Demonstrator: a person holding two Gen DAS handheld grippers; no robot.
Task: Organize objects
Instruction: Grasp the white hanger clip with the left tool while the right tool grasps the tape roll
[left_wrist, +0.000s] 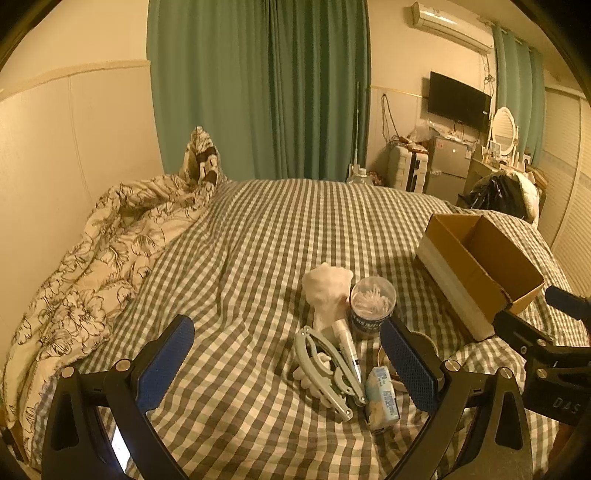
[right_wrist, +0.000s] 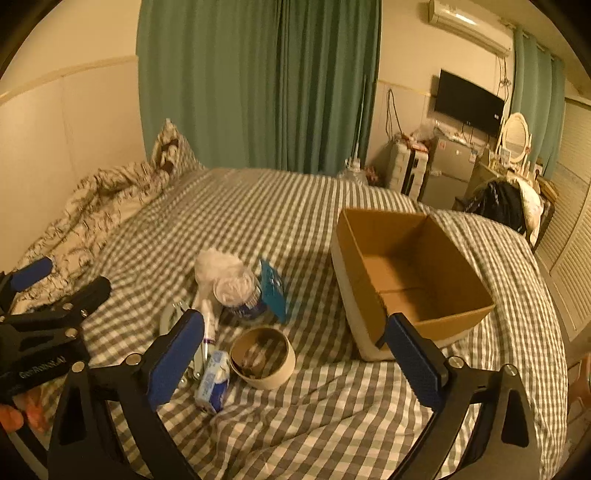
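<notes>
A pile of small things lies on the checked bed: a white cloth (left_wrist: 327, 286), a clear tub of cotton swabs (left_wrist: 372, 302), a grey-green folding tool (left_wrist: 325, 365), a white pen (left_wrist: 347, 343), a tissue pack (left_wrist: 382, 397), a round tan bowl (right_wrist: 263, 356) and a blue packet (right_wrist: 272, 290). An open cardboard box (right_wrist: 410, 273) stands to the right and also shows in the left wrist view (left_wrist: 476, 269). My left gripper (left_wrist: 288, 365) is open, with the pile between and beyond its fingers. My right gripper (right_wrist: 295, 362) is open and empty above the bowl.
A rumpled floral duvet (left_wrist: 92, 258) is heaped at the left by the wall. Green curtains (left_wrist: 258, 88) hang behind the bed. A suitcase, small fridge (left_wrist: 447, 166), TV and dressing table stand at the far right. The right gripper shows at the left view's right edge.
</notes>
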